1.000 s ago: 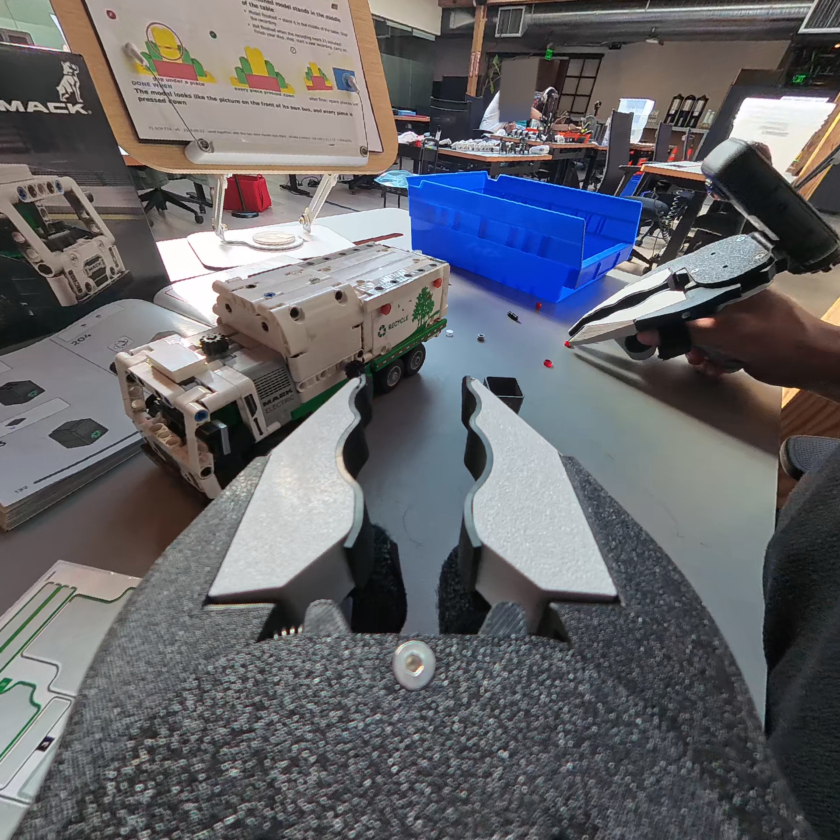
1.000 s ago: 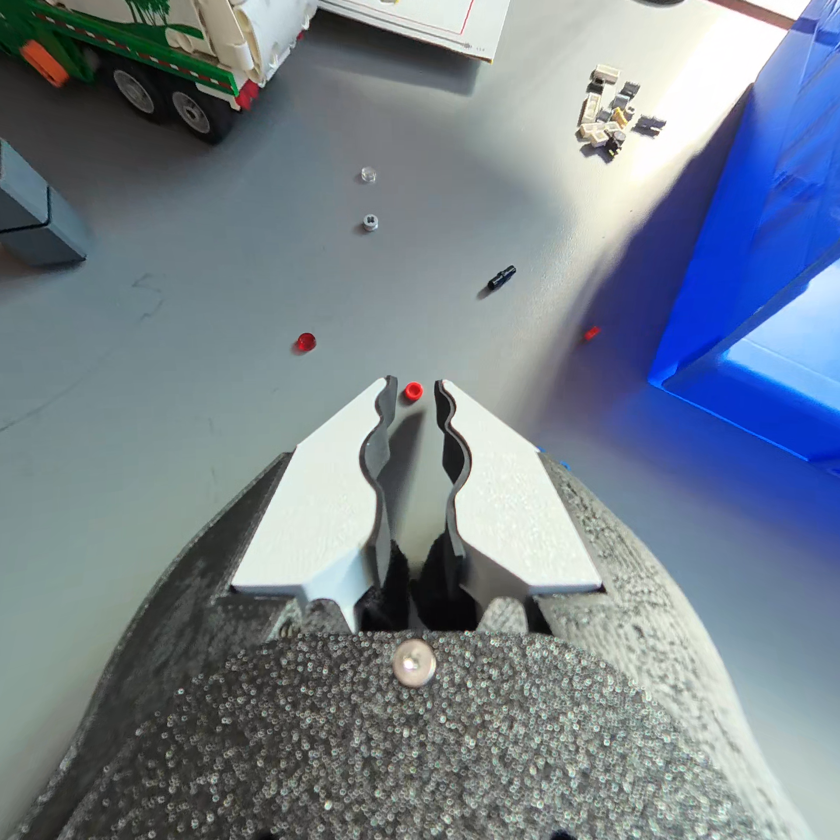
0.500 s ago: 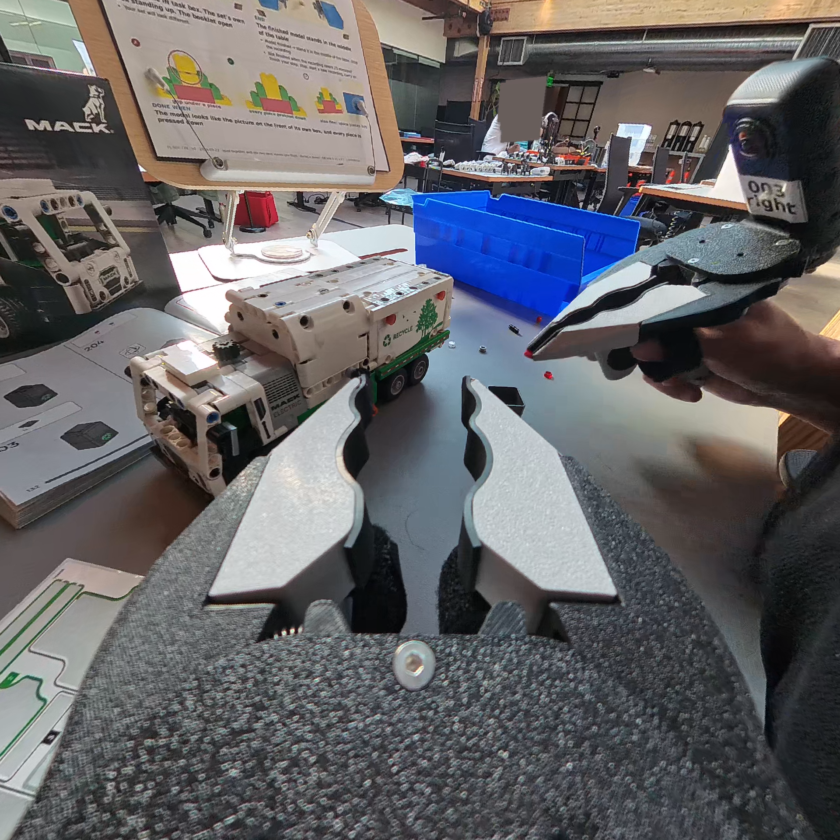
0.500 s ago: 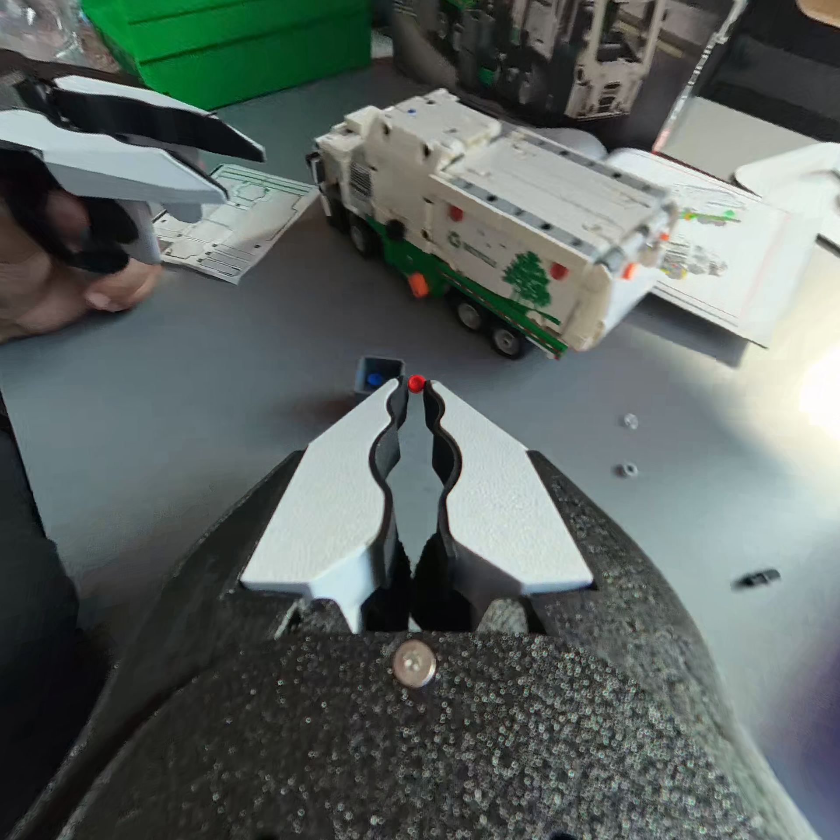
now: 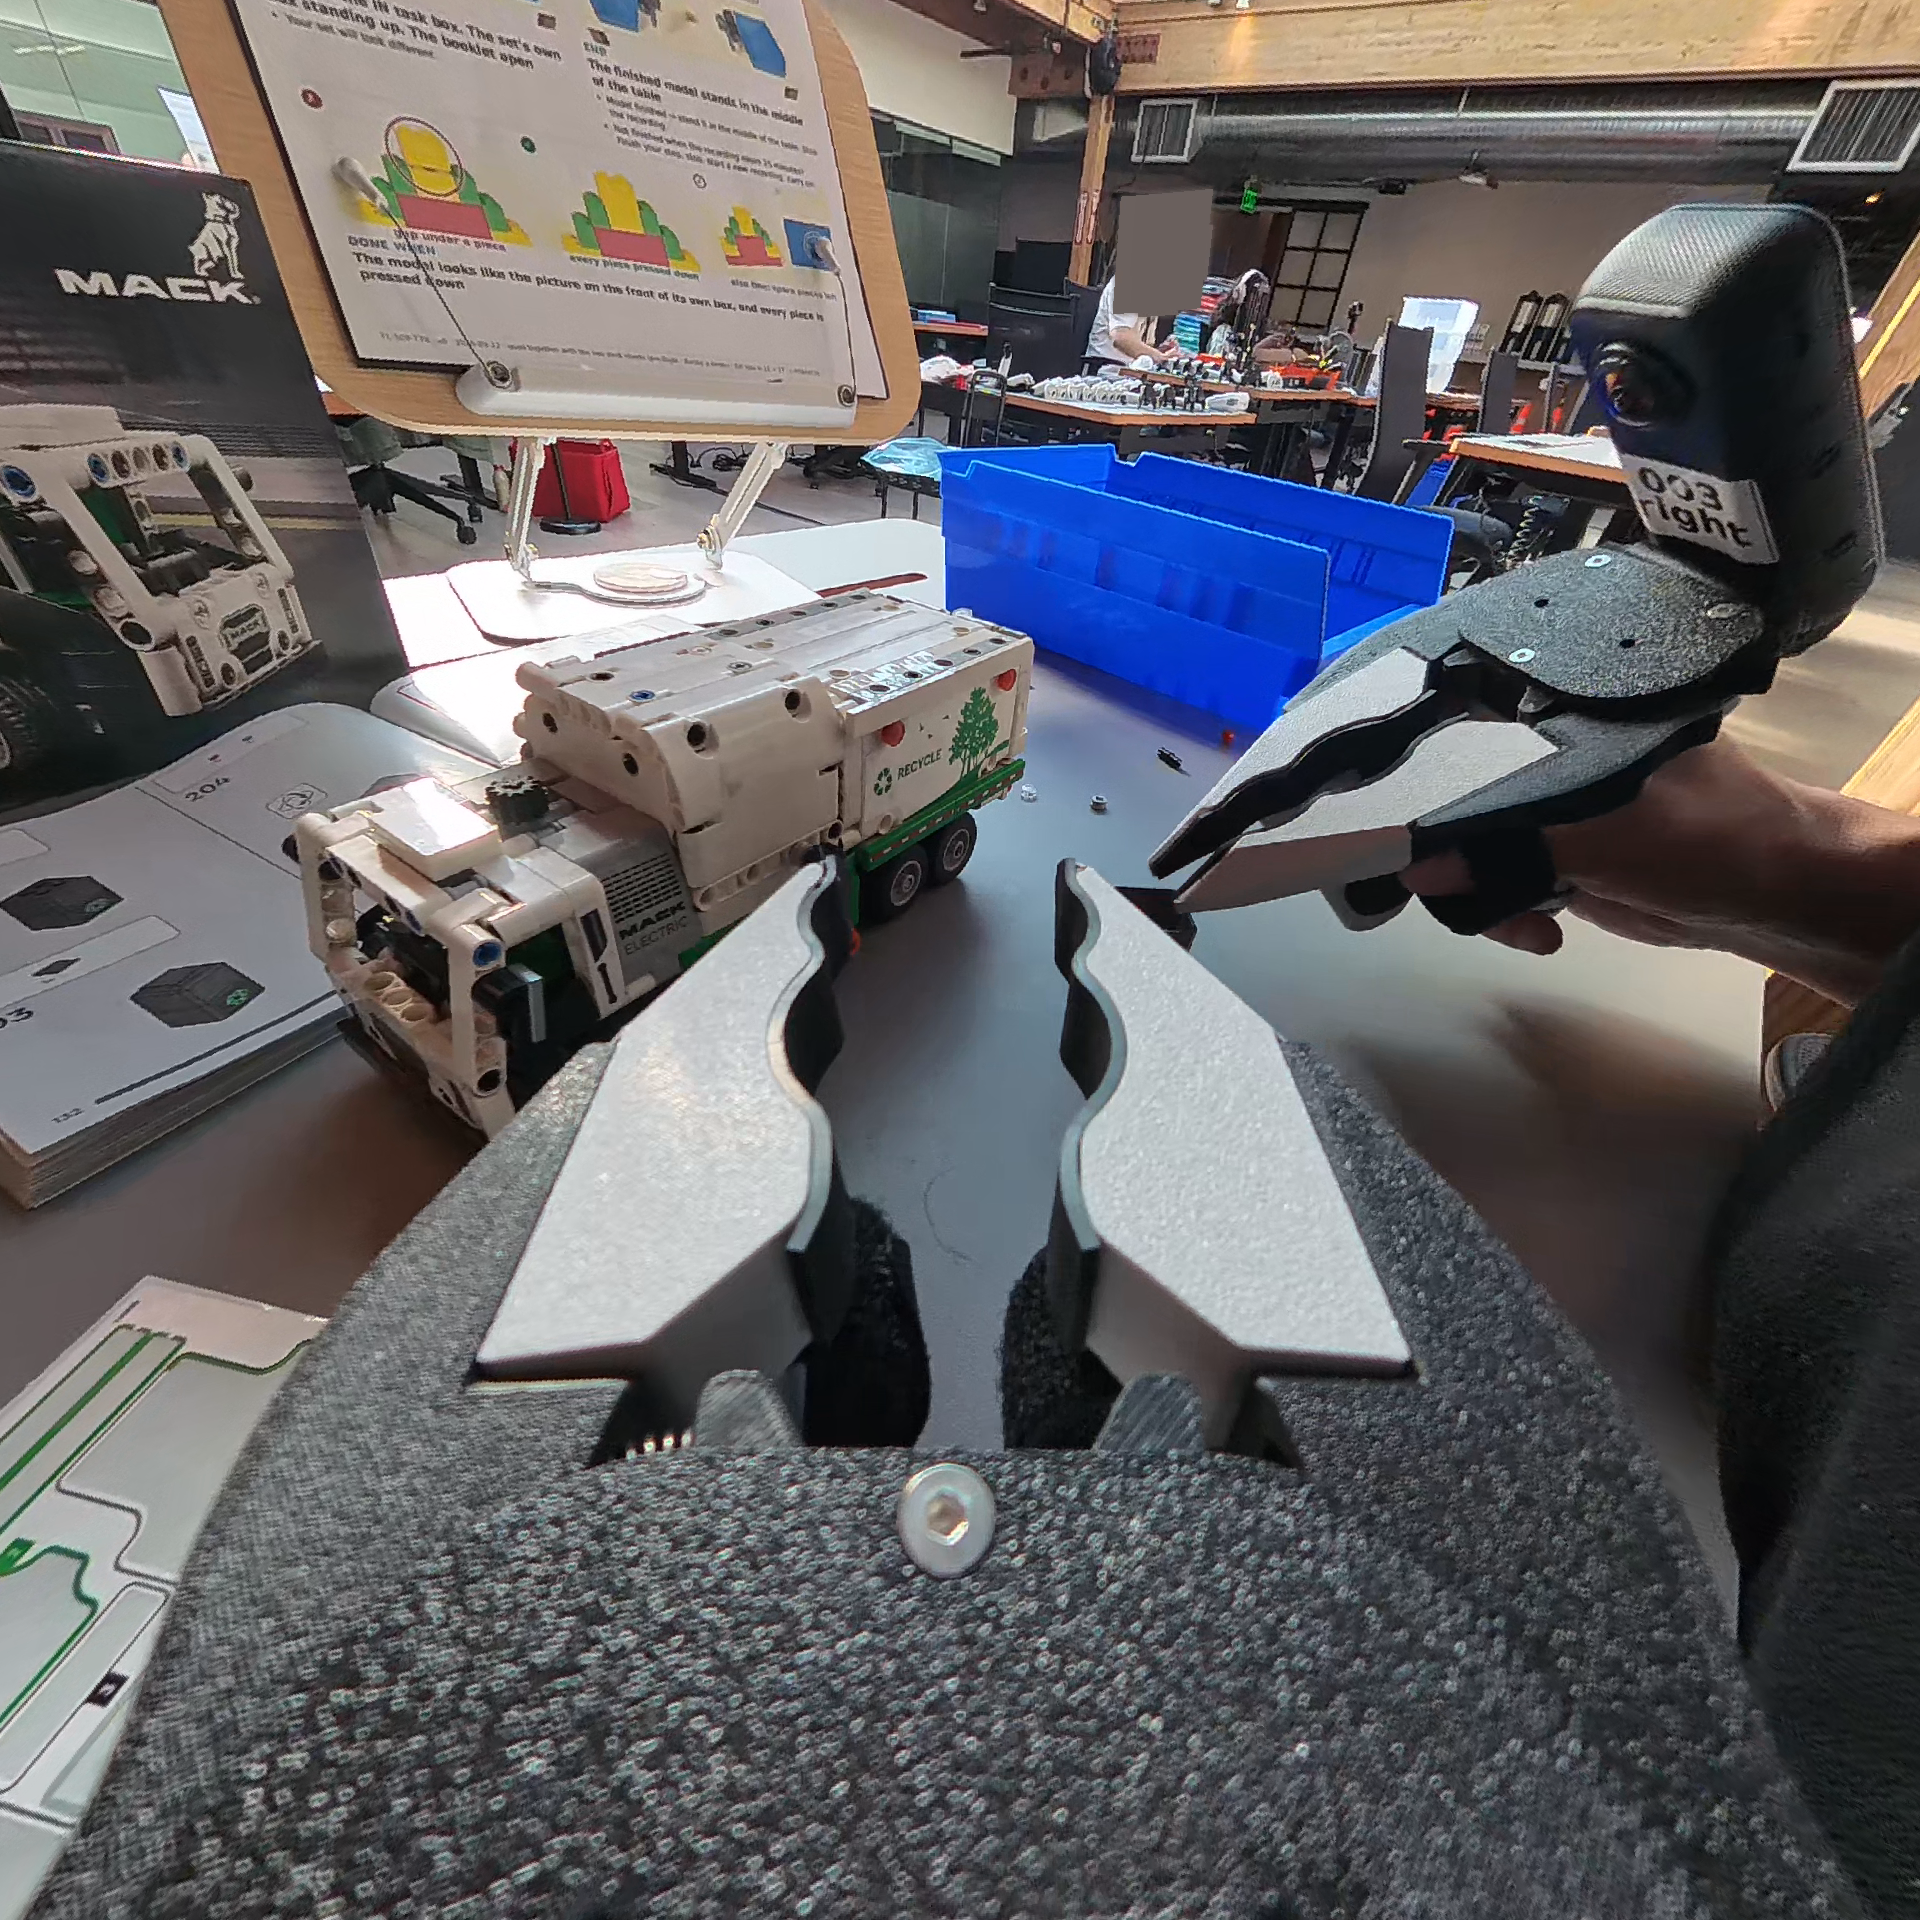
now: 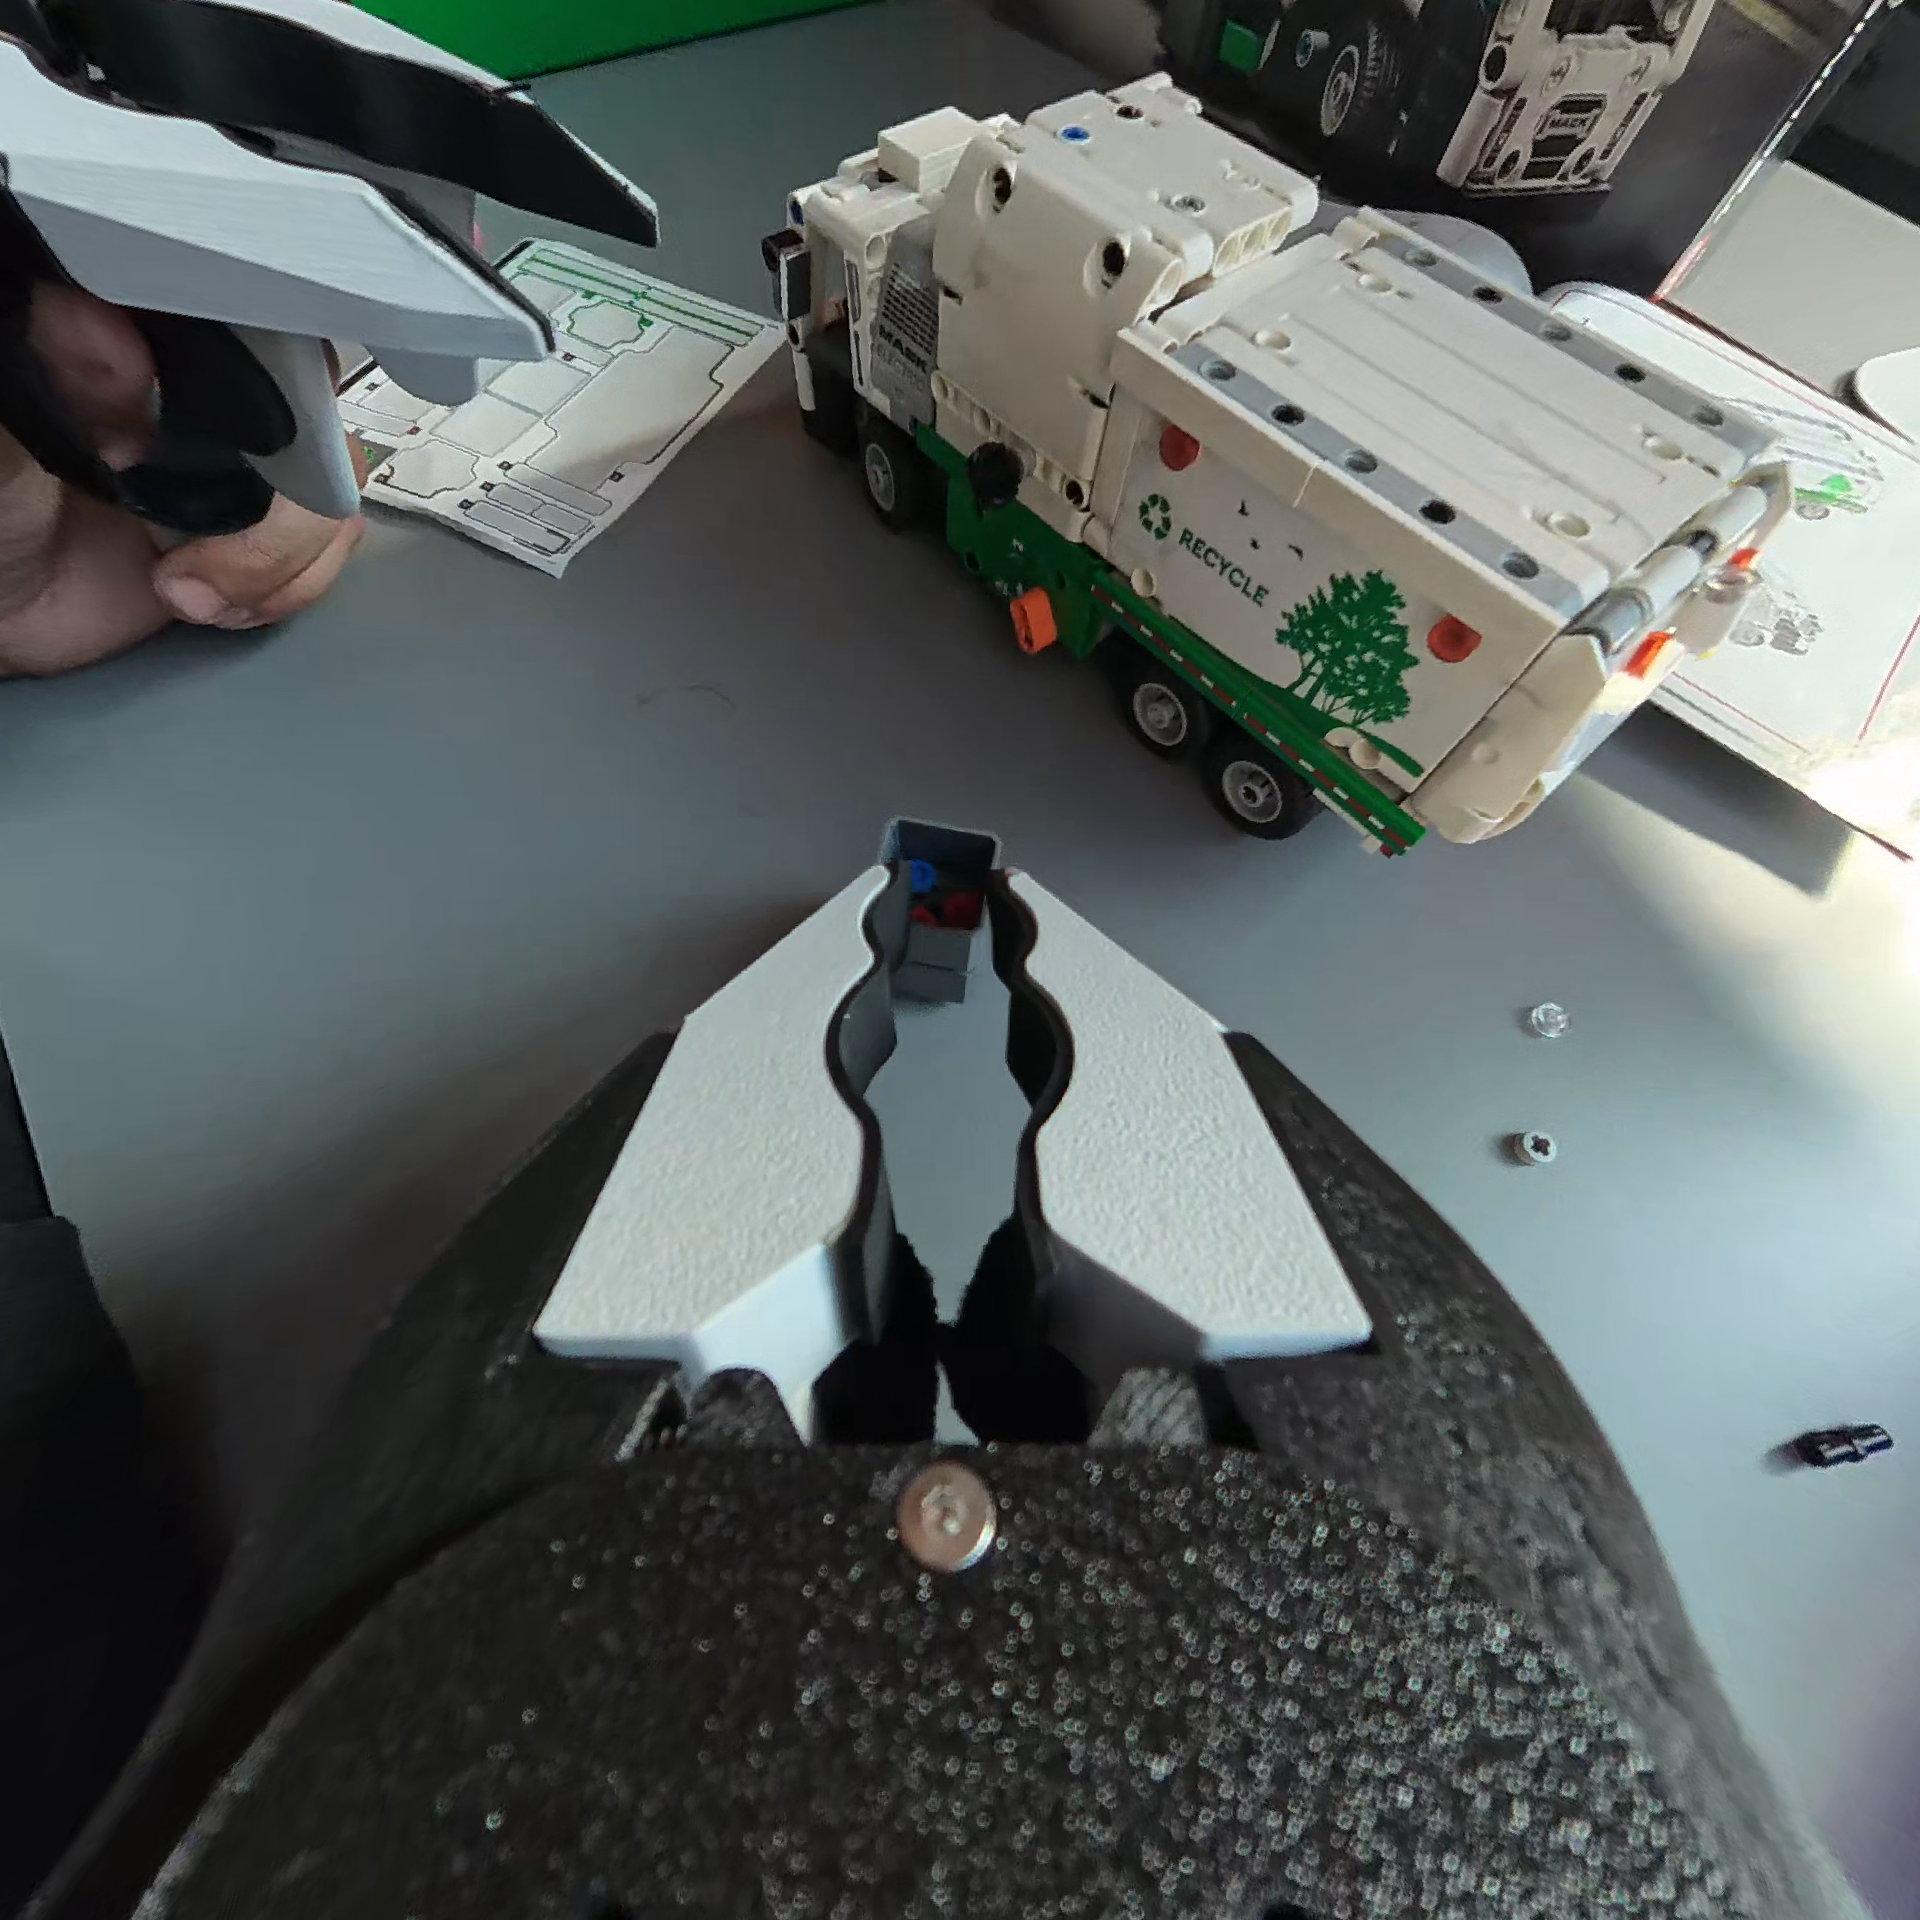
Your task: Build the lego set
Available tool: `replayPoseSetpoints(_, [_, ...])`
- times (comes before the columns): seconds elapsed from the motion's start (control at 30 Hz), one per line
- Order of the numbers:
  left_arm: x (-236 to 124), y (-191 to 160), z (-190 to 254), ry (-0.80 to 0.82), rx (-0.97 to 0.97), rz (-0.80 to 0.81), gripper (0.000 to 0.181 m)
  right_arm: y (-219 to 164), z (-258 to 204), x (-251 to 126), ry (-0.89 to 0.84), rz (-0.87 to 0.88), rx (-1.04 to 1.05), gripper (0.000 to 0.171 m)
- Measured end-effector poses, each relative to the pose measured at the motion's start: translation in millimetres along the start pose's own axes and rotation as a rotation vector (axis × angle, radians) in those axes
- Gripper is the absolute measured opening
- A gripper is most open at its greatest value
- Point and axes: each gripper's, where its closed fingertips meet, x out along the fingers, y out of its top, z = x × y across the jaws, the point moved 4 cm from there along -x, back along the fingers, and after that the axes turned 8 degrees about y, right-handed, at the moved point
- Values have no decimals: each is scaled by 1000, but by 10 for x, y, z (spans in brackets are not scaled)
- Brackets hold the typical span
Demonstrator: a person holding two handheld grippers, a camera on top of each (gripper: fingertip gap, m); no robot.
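right wrist view | right claw (image 6: 943, 883) parted over small grey bin (image 6: 940, 847), holding nothing | left claw (image 5: 940, 894) open, idle | risk: nudging bin, spilling studs across desk (image 6: 520, 831)

Blue plastic bin (image 5: 1195, 582) at far table edge; wooden clipboard stand (image 5: 582, 208) holding a printed sheet, behind it; background desks and chairs (image 5: 1174, 395); grey tabletop (image 6: 416, 831).

right gripper (image 6: 940, 883) carried red stud from table to small grey bin (image 6: 940, 847); fingertips parted | stud released
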Motion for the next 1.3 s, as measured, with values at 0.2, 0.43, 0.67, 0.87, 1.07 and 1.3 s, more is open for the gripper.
replayPoseSetpoints(0.2, [2,0,-6,5,-1,0,37,-414,283,-618,-215,4,72,13])
replayPoseSetpoints(0.43, [33,-27,14,-16,0,-30,37,-1222,776,-1401,-488,-109,281,17])
replayPoseSetpoints(0.67, [31,-25,17,-4,13,-25,36,-1199,811,-1284,-423,-130,244,17])
replayPoseSetpoints(0.87, [23,-18,12,3,13,-17,35,-1215,826,-1218,-381,-170,246,11])
replayPoseSetpoints(1.07, [12,-8,9,3,10,-7,35,-1093,787,-1122,-349,-125,231,6])
replayPoseSetpoints(1.3, [-5,5,3,8,7,7,35,-3,86,-413,-16,133,-6,6])
